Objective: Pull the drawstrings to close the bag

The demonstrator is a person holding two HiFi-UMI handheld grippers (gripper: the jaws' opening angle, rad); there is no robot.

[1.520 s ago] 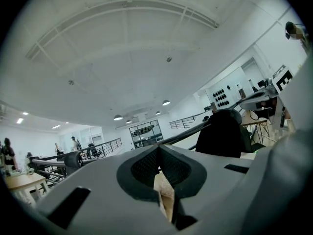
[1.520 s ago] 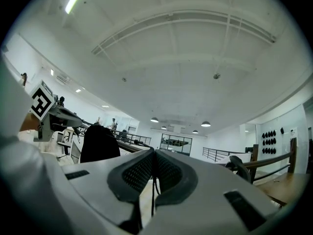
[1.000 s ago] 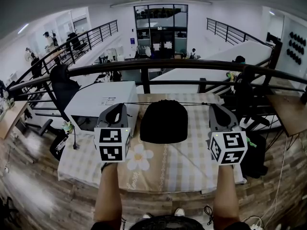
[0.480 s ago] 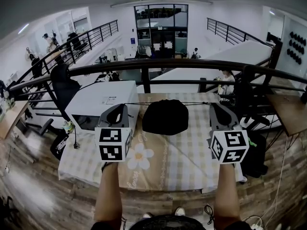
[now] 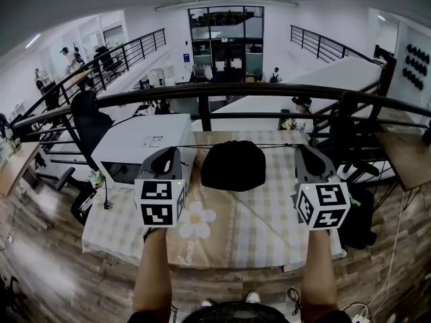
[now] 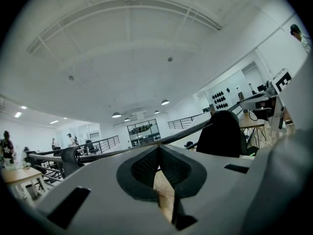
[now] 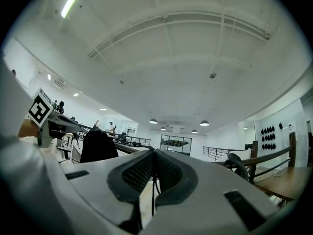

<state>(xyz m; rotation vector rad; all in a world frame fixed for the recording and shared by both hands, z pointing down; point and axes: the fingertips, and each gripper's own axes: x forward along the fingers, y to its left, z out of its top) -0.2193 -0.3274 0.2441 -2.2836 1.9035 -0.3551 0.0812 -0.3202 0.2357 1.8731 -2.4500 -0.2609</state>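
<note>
A black drawstring bag (image 5: 233,165) hangs above the checked tablecloth (image 5: 269,214), strung on a thin black cord (image 5: 202,145) that runs taut and level between both grippers. My left gripper (image 5: 176,148) is shut on the cord's left end, and my right gripper (image 5: 296,148) is shut on its right end. In the left gripper view the pads (image 6: 146,165) meet at the left gripper (image 6: 159,148), with the bag (image 6: 222,133) off to the right. The right gripper (image 7: 154,153) pinches the cord (image 7: 153,190), and the bag (image 7: 98,146) sits to its left.
A white box (image 5: 145,140) stands at the table's back left. A dark railing (image 5: 236,93) crosses just beyond the table. A dark bag (image 5: 357,214) sits on the floor at the table's right. A flower print (image 5: 195,222) marks the cloth near the front.
The bag has drawn up shorter and smaller on the cord, its bottom rising off the cloth. Both grippers have stayed in place. A person beyond the railing has walked left.
</note>
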